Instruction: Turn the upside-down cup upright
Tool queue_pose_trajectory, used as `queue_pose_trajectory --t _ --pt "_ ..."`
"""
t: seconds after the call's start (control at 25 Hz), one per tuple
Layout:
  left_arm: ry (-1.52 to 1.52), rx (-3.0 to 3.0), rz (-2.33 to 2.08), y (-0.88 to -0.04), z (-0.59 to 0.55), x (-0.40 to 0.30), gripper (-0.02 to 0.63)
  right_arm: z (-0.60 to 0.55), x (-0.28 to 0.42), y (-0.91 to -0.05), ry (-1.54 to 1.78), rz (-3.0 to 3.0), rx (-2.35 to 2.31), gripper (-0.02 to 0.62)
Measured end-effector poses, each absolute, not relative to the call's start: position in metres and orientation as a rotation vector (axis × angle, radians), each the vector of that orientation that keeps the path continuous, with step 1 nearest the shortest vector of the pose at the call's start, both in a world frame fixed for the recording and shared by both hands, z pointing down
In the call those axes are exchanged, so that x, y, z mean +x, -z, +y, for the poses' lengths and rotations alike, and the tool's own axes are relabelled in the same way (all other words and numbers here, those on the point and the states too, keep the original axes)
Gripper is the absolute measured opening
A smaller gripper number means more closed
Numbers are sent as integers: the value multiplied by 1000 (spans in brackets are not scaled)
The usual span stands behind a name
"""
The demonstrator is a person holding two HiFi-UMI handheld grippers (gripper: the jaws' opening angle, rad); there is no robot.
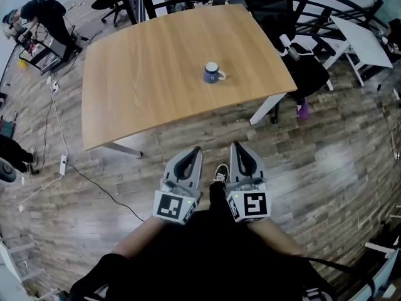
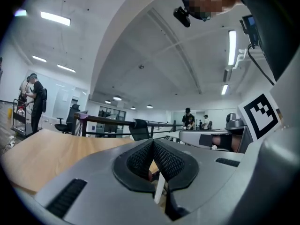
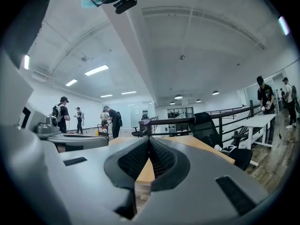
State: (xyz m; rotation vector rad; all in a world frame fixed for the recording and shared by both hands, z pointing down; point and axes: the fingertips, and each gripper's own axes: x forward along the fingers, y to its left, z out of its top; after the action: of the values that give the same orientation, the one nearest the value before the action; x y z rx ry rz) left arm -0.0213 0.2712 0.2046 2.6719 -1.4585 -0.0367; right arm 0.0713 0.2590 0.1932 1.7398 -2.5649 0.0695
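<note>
A dark blue cup [image 1: 213,73] stands mouth-down on the light wooden table [image 1: 144,74], right of its middle, its pale base up and its handle to the right. Both grippers hang over the floor in front of the table's near edge, well short of the cup. My left gripper [image 1: 195,149] is shut with nothing in it, and my right gripper [image 1: 235,144], close beside it, is shut and empty too. The left gripper view has the left gripper [image 2: 152,142] level with the tabletop [image 2: 56,149]. The right gripper view has the right gripper [image 3: 150,138] shut before the table [image 3: 199,143]. Neither gripper view shows the cup.
Black office chairs [image 1: 310,74] crowd the table's right side, with a white table [image 1: 363,39] beyond. A person [image 1: 47,17] bends over a cart at the far left. Cables and a power strip [image 1: 62,165] lie on the wood floor to the left. A dark railing [image 3: 187,121] runs behind the table.
</note>
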Motion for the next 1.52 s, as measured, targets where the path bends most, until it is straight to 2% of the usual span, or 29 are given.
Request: queue_pose_trajectory --t 0.36,0.64,1.04,1.08,1.12,1.16,1.2,1.44,1.52 --pt "-41 2636 -1445 -214 83 -3 -3 79 65 -213 -191 -2625 1569 12" --pt "-136 2653 -1365 -272 -34 -29 -3 -26 45 -267 -215 -2560 1554 11" --pt "-199 2631 -1202 -373 -126 -42 -3 -134 28 -350 -199 -2550 1290 15" --pt "-197 2627 -1202 -381 -132 -42 -3 -136 24 -360 -223 -2558 1240 52" --pt "-196 2613 -1203 -389 -137 -43 -3 -136 20 -370 -252 -2563 1181 138" --pt "-199 2594 -1205 -397 -142 -45 -3 -136 17 -380 -270 -2562 1124 196" --pt "-202 2577 -1211 -404 -148 -46 -3 -139 15 -389 -263 -2557 1077 223" --pt "-259 2583 -1254 -444 -166 -54 -3 -173 14 -448 -229 -2487 872 293" --pt "-276 2560 -1262 -454 -163 -54 -3 -177 8 -465 -213 -2453 738 296"
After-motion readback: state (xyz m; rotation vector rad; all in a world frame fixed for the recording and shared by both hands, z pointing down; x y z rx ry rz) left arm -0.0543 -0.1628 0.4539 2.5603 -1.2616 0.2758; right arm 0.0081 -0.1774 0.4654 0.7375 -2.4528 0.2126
